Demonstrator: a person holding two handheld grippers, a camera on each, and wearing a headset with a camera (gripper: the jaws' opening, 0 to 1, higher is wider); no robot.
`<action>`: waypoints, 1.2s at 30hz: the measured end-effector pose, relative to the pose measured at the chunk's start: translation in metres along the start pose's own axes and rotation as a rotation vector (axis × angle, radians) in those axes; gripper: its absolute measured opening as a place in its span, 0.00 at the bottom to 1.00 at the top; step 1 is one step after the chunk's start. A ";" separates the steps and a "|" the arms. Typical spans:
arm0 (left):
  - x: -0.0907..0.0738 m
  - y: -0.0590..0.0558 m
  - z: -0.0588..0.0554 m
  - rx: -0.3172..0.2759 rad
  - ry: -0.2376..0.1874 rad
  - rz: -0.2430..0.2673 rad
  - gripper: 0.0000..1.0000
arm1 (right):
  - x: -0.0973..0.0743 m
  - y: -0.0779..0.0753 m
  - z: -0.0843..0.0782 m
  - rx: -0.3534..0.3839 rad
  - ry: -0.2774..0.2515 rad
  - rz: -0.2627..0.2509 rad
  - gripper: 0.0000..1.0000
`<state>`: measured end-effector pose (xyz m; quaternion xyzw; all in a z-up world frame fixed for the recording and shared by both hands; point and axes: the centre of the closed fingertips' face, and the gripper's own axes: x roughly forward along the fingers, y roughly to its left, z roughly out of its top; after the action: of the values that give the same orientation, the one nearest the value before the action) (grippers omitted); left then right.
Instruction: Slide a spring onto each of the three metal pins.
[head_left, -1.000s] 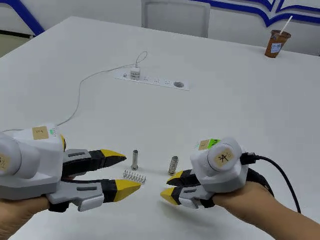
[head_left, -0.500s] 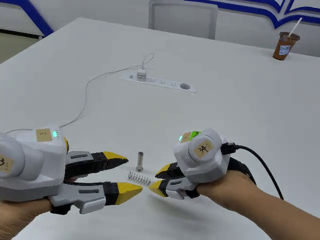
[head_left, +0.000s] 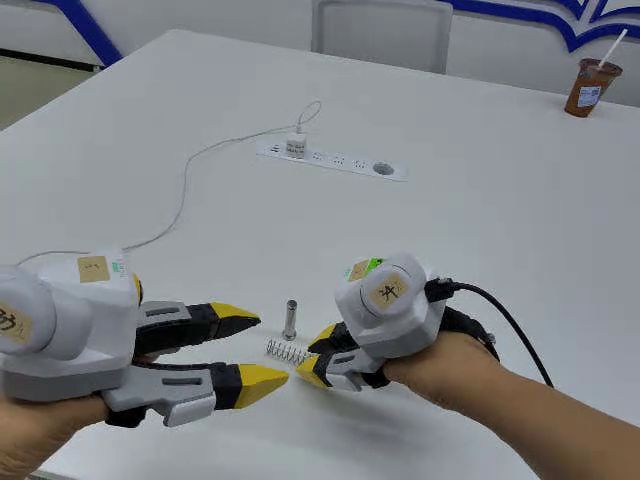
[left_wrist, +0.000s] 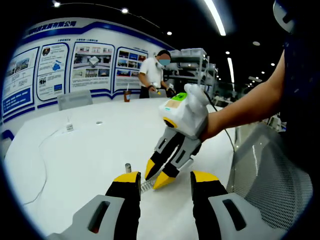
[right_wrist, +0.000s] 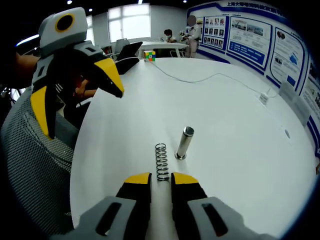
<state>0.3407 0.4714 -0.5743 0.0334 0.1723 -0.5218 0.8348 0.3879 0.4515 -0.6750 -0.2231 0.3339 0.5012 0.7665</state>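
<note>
Two hand-held grey-and-white grippers with black jaws and yellow tips are at a smooth, matt white table (head_left: 450, 230). On the left gripper (head_left: 272, 349) the jaws are spread wide with nothing between them, and the tips are aimed at the work from the person's left. On the right gripper (right_wrist: 161, 177) the jaws are narrowly parted, with the tips either side of the near end of a thin silver wire coil spring (right_wrist: 161, 161). Contact between tips and spring cannot be confirmed.

The right gripper view gives the finest detail. The spring lies flat on the table, straight and evenly wound with open coils, its length running away from the jaws. Just beside its far half, not touching it, stands a short polished metal pin (right_wrist: 183, 142). It is cylindrical and upright, has a slightly wider foot, and carries no spring.

The left gripper view presents the right gripper head-on, with a gap evident between its yellow tips and the spring partly hidden beneath them.

The head view adds the far table. A flat white power strip (head_left: 335, 160) has a thin white cable (head_left: 190, 175) looping leftward, and a clear plastic cup of brown drink (head_left: 591, 85) with a straw stands at the far right.
</note>
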 end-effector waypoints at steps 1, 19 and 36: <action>0.000 0.000 0.000 -0.001 0.000 0.002 0.41 | 0.001 0.000 -0.001 0.000 0.003 0.001 0.17; -0.002 0.002 -0.004 -0.005 0.006 0.011 0.40 | -0.005 0.003 -0.002 -0.045 0.025 -0.007 0.12; 0.004 -0.001 -0.006 -0.002 0.015 -0.014 0.41 | -0.028 0.006 0.019 -0.092 0.009 -0.022 0.12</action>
<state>0.3396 0.4684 -0.5814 0.0354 0.1793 -0.5274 0.8297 0.3802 0.4493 -0.6418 -0.2644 0.3115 0.5064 0.7594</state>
